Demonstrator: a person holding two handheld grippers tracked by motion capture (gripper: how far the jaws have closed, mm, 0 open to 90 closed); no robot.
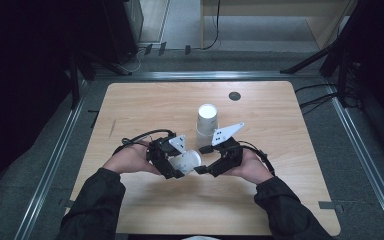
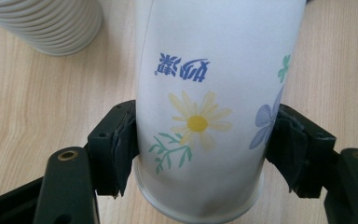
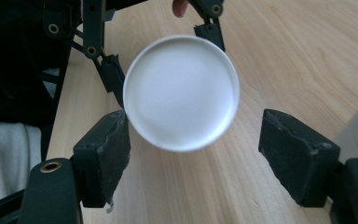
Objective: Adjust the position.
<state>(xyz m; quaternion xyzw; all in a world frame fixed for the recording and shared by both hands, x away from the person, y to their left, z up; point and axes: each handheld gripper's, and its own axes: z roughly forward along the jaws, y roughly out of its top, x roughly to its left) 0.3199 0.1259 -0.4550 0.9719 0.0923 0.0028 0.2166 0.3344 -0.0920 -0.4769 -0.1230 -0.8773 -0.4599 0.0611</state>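
The left hand-held gripper (image 1: pixel 176 167) is clamping its two black pads (image 2: pixel 121 149) on the sides of a white paper cup printed with flowers and blue lettering (image 2: pixel 205 116), gripping near the cup's closed end, which is nearest that gripper's camera. The cup's far end is running out of the top of the left gripper view. The cup is lying sideways above the light wooden counter (image 1: pixel 145 105), between the two hand-held grippers.

The right hand-held gripper (image 1: pixel 206 160) is facing the cup's round white end (image 3: pixel 182 93). Its jaws are standing apart, one pad (image 3: pixel 105 154) just beside the rim; whether it is touching is hard to make out. The other pad is well clear.

Beyond the right hand-held gripper, a stack of white ribbed paper cups (image 1: pixel 207 120) is standing upside down on the counter, its lower part hidden behind the gripper's grey plate.
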